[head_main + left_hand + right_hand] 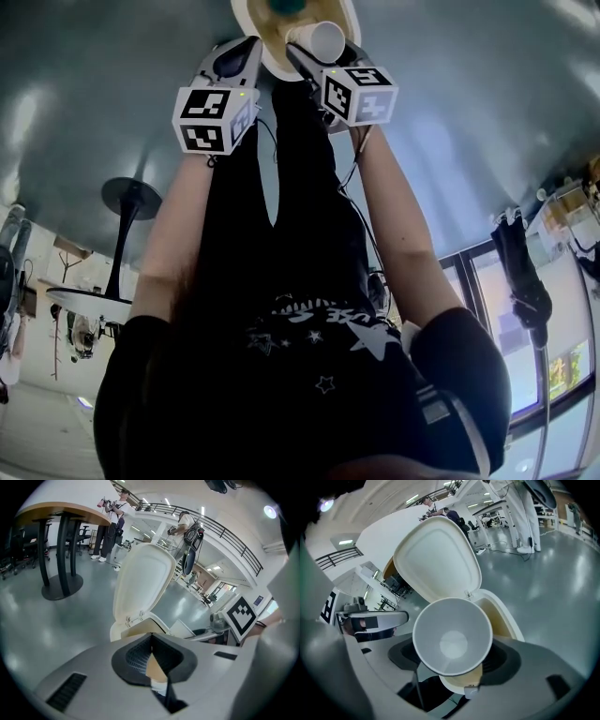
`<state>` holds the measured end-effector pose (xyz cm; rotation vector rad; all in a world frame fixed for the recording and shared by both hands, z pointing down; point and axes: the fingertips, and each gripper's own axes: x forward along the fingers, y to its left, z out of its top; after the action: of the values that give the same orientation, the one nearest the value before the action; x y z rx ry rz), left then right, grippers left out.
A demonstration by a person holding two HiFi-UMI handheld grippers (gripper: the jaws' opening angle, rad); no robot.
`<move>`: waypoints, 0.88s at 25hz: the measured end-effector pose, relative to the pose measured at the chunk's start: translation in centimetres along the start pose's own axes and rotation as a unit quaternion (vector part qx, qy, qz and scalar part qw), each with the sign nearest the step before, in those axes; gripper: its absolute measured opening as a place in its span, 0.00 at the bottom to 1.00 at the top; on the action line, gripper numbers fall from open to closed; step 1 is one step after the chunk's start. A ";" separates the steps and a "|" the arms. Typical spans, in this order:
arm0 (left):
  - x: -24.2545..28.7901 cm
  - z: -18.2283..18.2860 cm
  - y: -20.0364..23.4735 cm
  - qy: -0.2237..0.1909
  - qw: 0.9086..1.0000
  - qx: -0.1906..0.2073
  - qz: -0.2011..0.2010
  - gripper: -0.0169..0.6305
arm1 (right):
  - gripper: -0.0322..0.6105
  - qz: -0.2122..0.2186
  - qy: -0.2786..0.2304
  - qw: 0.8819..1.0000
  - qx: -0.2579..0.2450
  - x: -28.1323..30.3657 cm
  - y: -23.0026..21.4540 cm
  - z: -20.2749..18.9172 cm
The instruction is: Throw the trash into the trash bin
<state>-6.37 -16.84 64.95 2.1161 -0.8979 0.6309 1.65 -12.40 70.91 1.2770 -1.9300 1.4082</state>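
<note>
In the head view, both arms reached out to the trash bin (265, 39) at the top of the frame. The right gripper (314, 54) carried a white paper cup (321, 39) over the bin, with the left gripper (234, 58) just beside it.

In the left gripper view, the left gripper (151, 641) had its jaws pressed together. The tan wedge behind them was probably the bin's inside, though the view was too poor to be sure. The lid (140, 581) stood upright.

In the right gripper view, the right gripper (453, 663) pinched the cup (452, 641) by its wall, mouth toward the camera. It hung over the near rim of the bin (502, 618), not over the middle of the opening. If let go there, the cup could clip the rim and tip out onto the floor (553, 578). A knock from either gripper might also drop the lid (438, 559) shut on it.
</note>
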 end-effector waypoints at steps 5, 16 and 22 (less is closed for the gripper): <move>-0.3 0.4 1.0 0.001 1.000 -0.004 0.001 0.05 | 0.60 -0.008 0.006 1.000 0.002 0.8 0.1 -0.1; -0.4 1.5 1.4 -0.001 1.000 -0.004 -0.001 0.05 | 0.67 -0.027 -0.006 1.000 0.003 0.8 -0.4 0.9; -1.1 2.6 0.5 -0.010 1.000 0.005 -0.009 0.05 | 0.67 -0.016 0.013 1.000 0.020 -0.7 0.8 1.7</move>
<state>-7.09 -18.66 62.90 2.1412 -0.8885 0.6072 1.64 -13.60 69.27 1.2954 -1.8644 1.4479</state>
